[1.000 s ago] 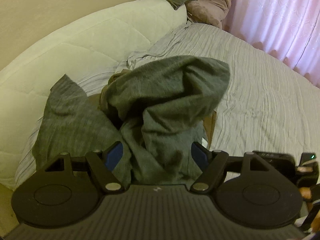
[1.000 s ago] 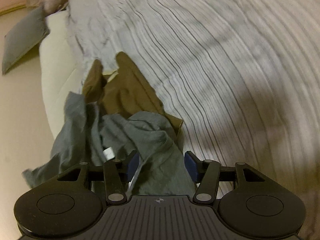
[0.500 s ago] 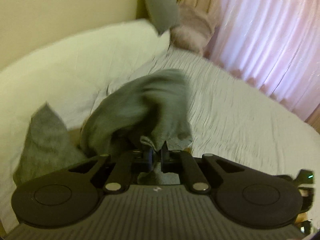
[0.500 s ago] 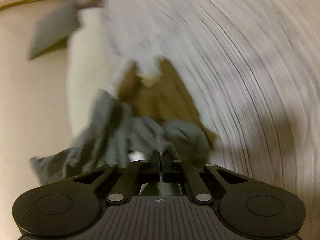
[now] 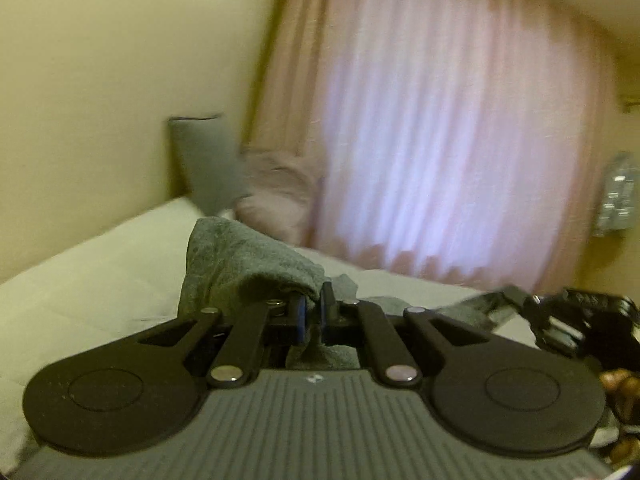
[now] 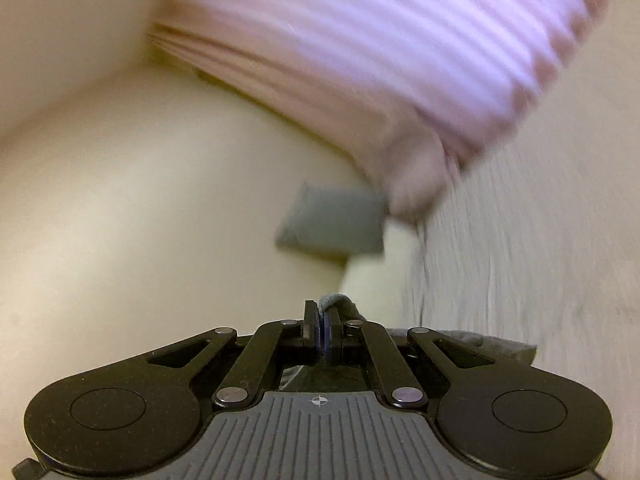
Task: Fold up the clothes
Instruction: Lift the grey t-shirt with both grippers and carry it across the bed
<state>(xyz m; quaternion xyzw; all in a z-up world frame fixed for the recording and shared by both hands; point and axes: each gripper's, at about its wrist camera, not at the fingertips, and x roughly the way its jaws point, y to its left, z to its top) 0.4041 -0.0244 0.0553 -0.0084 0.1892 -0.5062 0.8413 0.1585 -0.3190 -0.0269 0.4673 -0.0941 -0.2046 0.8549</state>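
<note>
Both claws pinch the grey garment (image 5: 248, 264): the left claw (image 5: 314, 312) and the right claw (image 6: 322, 326) hold it above the bed (image 5: 400, 284).

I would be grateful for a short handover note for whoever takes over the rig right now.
Left tool: shut on the grey garment, which bunches over its left finger.
Right tool: shut on a grey fabric edge, apparently the same garment.
Both point out over the bed toward the pink curtain.
Done: garment gripped at two points.
Left: spread it flat on the bed and fold; no fold visible yet.
</note>
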